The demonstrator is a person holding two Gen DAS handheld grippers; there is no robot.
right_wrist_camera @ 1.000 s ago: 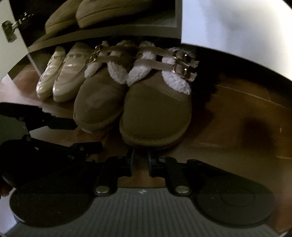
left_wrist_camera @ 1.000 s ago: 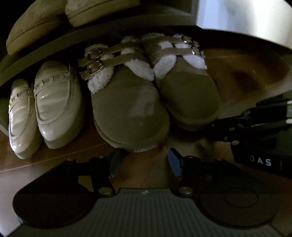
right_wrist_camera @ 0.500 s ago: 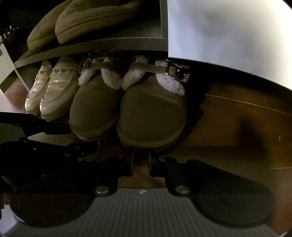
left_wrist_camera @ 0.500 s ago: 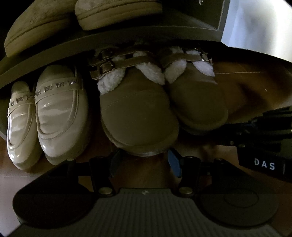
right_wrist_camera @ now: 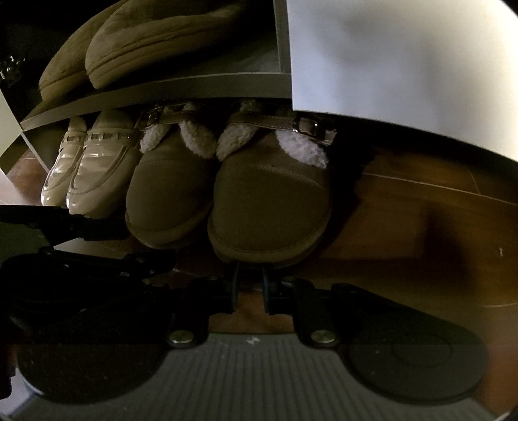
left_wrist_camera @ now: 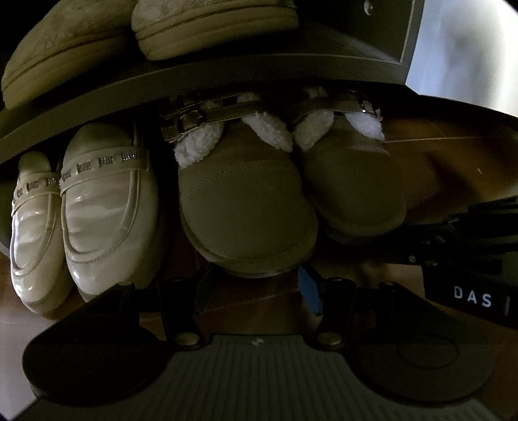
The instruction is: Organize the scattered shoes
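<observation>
- The shelf (left_wrist_camera: 226, 69) spans both views; under it, on the floor (right_wrist_camera: 421, 207), four shoes point their toes toward the grippers.
- Two fleece-lined slippers (left_wrist_camera: 246, 207) lie heel-in under the shelf, one ahead of each gripper.
- Two glossy loafers (left_wrist_camera: 106, 207) sit left of them.
- Two more slippers (left_wrist_camera: 213, 29) rest on the shelf.
- Left gripper (left_wrist_camera: 252, 285): spread, toe between the fingers, contact unclear.
- Right gripper (right_wrist_camera: 251, 281): nearly pressed together, empty, at the other toe.
</observation>
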